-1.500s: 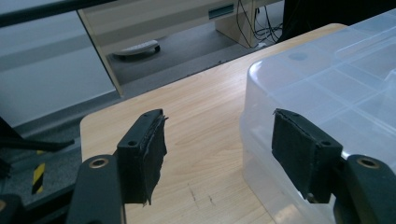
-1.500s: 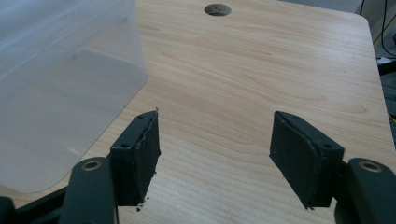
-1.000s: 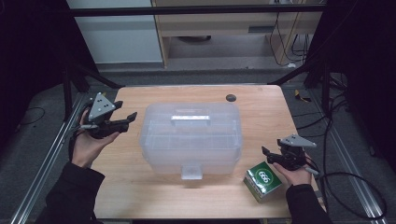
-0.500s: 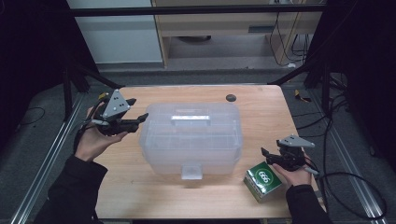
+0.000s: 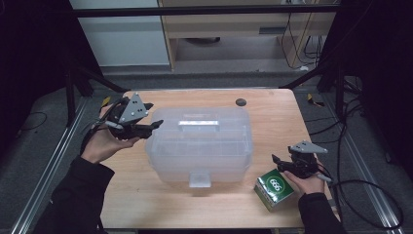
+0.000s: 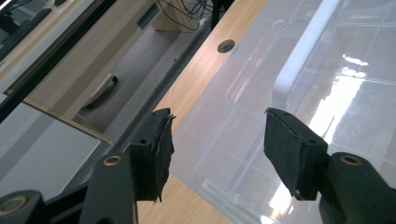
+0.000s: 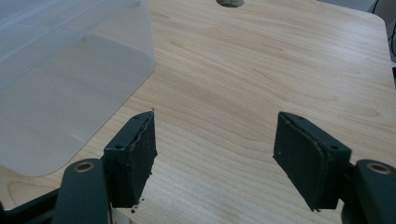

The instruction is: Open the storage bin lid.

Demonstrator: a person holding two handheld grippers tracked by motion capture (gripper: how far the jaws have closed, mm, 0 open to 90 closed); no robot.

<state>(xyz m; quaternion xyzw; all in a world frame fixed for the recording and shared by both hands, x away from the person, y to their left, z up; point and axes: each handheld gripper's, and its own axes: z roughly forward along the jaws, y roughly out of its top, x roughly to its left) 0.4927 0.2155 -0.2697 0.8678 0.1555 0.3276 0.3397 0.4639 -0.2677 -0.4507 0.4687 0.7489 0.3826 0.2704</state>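
A clear plastic storage box (image 5: 199,144) with a lid, a white handle (image 5: 198,123) and a front latch (image 5: 200,179) stands in the middle of the wooden table (image 5: 272,117). My left gripper (image 5: 155,124) hovers at the box's left end, jaws open. They have just been closing a little, with nothing pressed between them. In the left gripper view the left gripper (image 6: 217,123) looks down over the lid (image 6: 327,70). My right gripper (image 5: 280,161) rests open at the front right, empty, beside a small green carton (image 5: 275,189). The right gripper (image 7: 215,126) faces bare wood, with the box wall (image 7: 60,60) to its left.
A round cable hole (image 5: 240,102) sits near the table's far edge. Metal frame rails run along both sides of the table. A cabinet with drawers (image 5: 234,24) stands beyond the far edge. Cables lie on the floor at the right.
The left hand has moved right and slightly up, bringing its gripper to the box's left end. The right hand, the box and the green carton stay where they were.
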